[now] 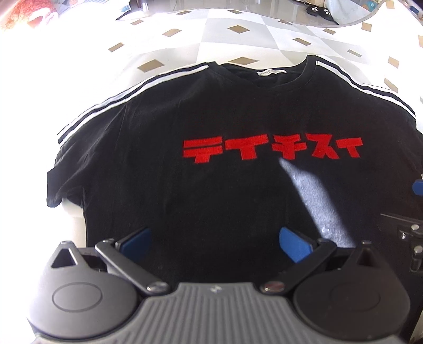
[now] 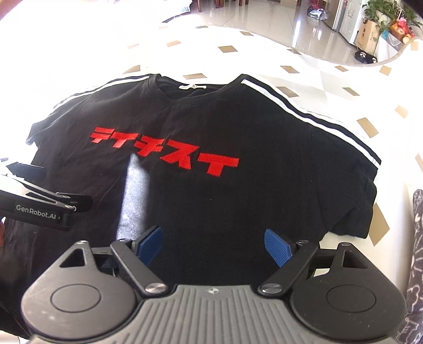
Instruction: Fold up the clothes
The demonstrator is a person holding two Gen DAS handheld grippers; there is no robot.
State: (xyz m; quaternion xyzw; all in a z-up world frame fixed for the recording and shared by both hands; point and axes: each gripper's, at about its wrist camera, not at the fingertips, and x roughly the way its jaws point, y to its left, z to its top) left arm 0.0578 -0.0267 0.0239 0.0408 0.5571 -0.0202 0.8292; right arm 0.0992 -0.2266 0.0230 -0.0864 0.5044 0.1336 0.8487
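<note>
We see a black cotton T-shirt (image 1: 201, 185) with red block lettering (image 1: 272, 149) across its chest lying flat, front up, on a white tabletop patterned with pale grey triangles and small tan diamonds (image 1: 238, 29). Its neck opening (image 1: 267, 74) points away from us, with a small white label inside the collar, and white stripes (image 1: 111, 102) run along both shoulders out to the short sleeves, which are spread to either side. A narrow patch of bright sunlight (image 1: 317, 206) falls across the fabric just below the lettering.

The left gripper (image 1: 215, 242) hangs over the lower part of the shirt, pointing steeply down; its blue-padded fingers (image 1: 292, 244) stand well apart with only the shirt's dark cloth showing between them (nothing is pinched). The right gripper (image 2: 214, 244) hovers likewise over the lower half, a little toward the shirt's other side, its blue pads (image 2: 277, 247) spread wide and gripping nothing. We cannot tell whether either pair of fingertips touches the cloth.

In the right wrist view, the left tool's black body with white lettering shows at the left edge. Beyond the table's curved far edge, we see a glossy tiled floor (image 2: 264, 16).
</note>
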